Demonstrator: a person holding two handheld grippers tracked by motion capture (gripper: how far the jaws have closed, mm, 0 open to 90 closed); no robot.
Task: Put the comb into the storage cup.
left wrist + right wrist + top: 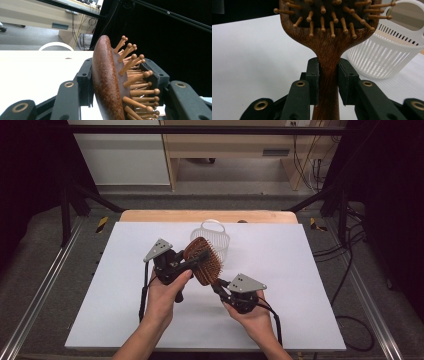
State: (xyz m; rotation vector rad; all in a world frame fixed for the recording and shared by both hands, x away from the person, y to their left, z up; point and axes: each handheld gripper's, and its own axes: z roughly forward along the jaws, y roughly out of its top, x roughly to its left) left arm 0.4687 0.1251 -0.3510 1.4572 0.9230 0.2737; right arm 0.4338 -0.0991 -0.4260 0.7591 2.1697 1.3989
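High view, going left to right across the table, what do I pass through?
Left gripper → hairbrush → right gripper. The white basket sits behind the brush and overlaps it, so I leave it out of the order.

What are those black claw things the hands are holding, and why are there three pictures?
A person holds two black grabbing tools. The high view looks down on a white table; the other two pictures come from small cameras riding on each tool. The left gripper pinches the head of a brown wooden hairbrush with wooden pins, one jaw on its smooth back, the other among the pins. The right gripper clamps its handle. Behind stands a white slotted plastic basket.
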